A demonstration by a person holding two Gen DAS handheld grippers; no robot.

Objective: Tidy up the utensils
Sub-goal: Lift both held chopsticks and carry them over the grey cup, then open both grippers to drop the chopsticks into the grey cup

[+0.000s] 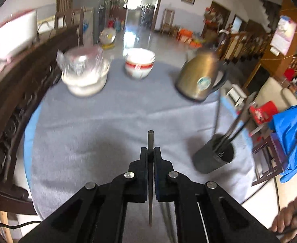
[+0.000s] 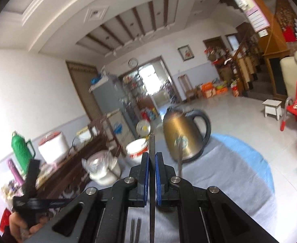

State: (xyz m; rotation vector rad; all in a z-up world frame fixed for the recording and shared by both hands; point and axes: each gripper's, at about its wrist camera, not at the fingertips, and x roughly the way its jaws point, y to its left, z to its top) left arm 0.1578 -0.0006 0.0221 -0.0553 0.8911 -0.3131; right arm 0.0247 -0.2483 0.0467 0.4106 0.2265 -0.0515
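Glossy brass-toned metal kettle (image 1: 199,77), matt grey cloth (image 1: 112,125), matt black holder (image 1: 214,155)

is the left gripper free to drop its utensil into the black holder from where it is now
Probably yes. The left gripper is shut on a thin dark utensil above bare grey cloth, and the black holder stands to its right with nothing between them. Utensils already in it leave less room.

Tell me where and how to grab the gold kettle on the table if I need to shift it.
Take the gold kettle by its black handle, coming in from that side. The handle loops clear of the rounded, smooth body, leaving a gap that narrow fingers can close around; the body looks too wide and slippery for a pinch.
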